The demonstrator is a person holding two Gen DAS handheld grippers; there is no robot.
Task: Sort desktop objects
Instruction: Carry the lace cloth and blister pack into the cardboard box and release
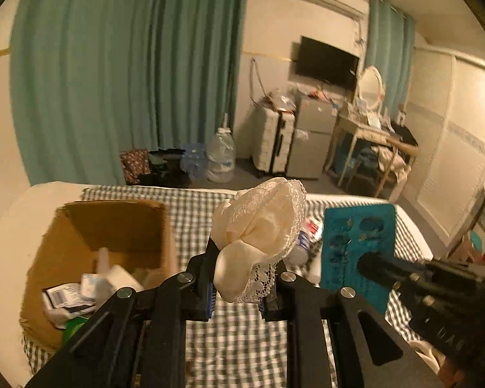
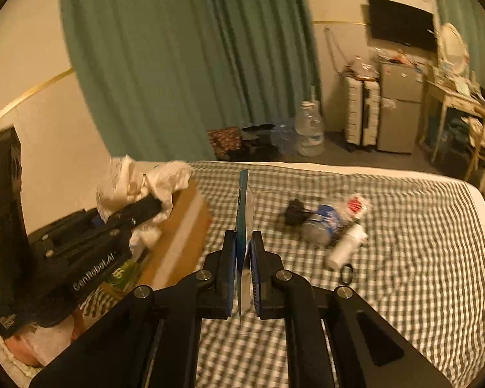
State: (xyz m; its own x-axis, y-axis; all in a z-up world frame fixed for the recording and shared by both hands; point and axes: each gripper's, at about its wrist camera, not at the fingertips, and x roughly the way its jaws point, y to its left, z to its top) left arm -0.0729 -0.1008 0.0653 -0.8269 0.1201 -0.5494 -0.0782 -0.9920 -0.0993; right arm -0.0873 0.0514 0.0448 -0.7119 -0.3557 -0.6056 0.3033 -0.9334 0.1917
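Observation:
My left gripper (image 1: 239, 258) is shut on a cream lace-edged cloth (image 1: 262, 226) and holds it above the checked bed, just right of an open cardboard box (image 1: 113, 226). The box holds papers and packets. In the right wrist view the left gripper (image 2: 152, 208) with the cloth (image 2: 135, 181) hangs over the box (image 2: 184, 216). My right gripper (image 2: 242, 252) is shut on a flat teal card (image 2: 242, 207), seen edge-on. In the left wrist view the card (image 1: 355, 245) stands upright at the right.
On the checked bedspread (image 2: 404, 258) lie a blue-labelled can (image 2: 320, 226), a white bottle (image 2: 346, 245), a black clip (image 2: 294, 213) and a red-printed wrapper (image 2: 355, 203). Beyond the bed are water jugs (image 1: 221, 158), a suitcase and a small fridge.

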